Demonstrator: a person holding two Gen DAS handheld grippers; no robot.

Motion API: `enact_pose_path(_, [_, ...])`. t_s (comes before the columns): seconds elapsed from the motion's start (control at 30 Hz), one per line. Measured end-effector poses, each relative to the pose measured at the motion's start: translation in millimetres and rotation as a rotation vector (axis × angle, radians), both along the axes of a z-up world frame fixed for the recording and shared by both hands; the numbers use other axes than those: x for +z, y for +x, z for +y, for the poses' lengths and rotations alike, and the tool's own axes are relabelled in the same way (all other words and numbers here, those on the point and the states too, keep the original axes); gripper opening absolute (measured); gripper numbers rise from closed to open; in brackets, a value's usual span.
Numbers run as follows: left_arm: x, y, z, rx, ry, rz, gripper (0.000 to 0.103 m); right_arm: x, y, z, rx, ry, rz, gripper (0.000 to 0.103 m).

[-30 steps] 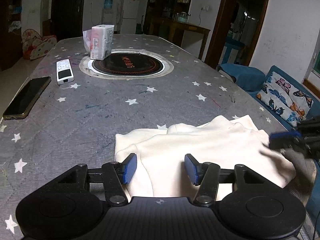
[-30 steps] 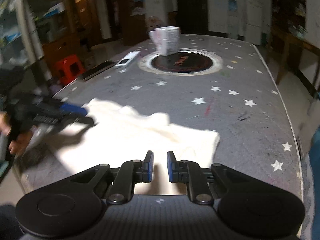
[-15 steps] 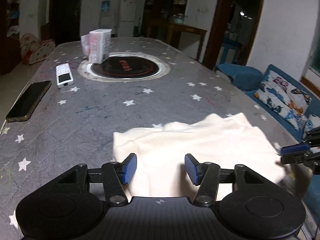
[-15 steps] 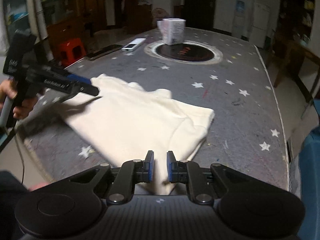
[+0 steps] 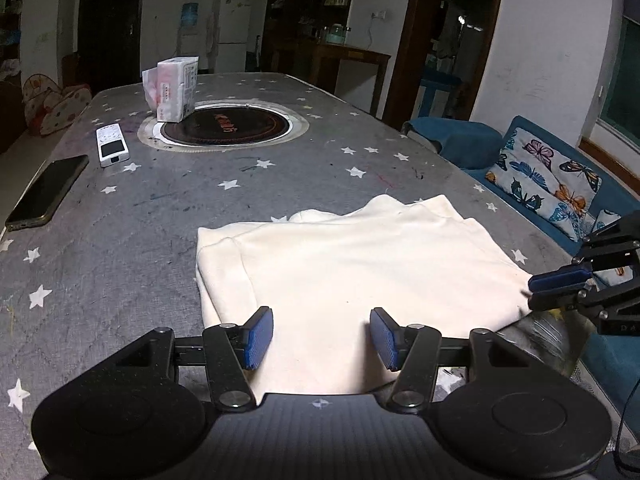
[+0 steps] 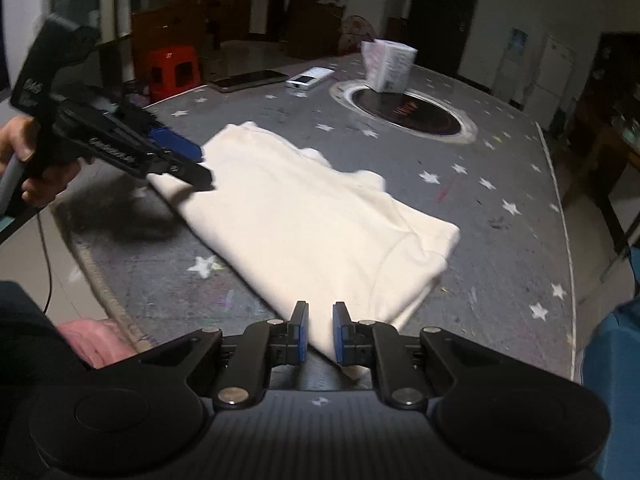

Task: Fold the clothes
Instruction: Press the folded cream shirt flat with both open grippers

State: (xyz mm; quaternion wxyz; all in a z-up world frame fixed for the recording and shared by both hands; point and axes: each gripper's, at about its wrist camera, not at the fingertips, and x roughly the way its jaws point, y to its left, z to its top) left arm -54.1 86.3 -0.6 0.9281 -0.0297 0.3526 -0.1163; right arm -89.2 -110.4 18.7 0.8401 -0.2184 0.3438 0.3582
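A cream garment [image 5: 360, 264] lies folded flat on the grey star-patterned table [image 5: 160, 220]. In the left wrist view my left gripper [image 5: 320, 332] hovers open over the garment's near edge, nothing between its blue pads. My right gripper [image 5: 536, 290] shows at the garment's right edge, its fingers close together. In the right wrist view the right gripper [image 6: 320, 328] stands above the near corner of the garment [image 6: 312, 216] with a narrow gap between the pads and no cloth pinched. A hand holds the left gripper [image 6: 200, 166] at the garment's left end.
A phone [image 5: 48, 192], a white remote [image 5: 112, 146] and a tissue pack [image 5: 176, 88] lie at the far left beside a round black hob [image 5: 224, 130]. A blue sofa with a butterfly cushion [image 5: 548, 188] runs along the table's right side. A red stool [image 6: 174, 68] stands beyond.
Both grippers have drawn back from the garment. The right gripper slid off the cloth to its right edge and rolled. The garment stays flat.
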Motion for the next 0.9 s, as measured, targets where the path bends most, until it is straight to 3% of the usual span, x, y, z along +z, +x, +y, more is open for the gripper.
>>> enact_pose_path(0.57, [-1,-3,0,-0.001,0.012,0.004,0.059,-10,-10,10,0.035,-0.048,-0.068,0.001])
enact_pose_path(0.9, [0,-2,12,0.041,0.007,0.006,0.061,-6,-13,-2,0.022,-0.071,-0.046,0.000])
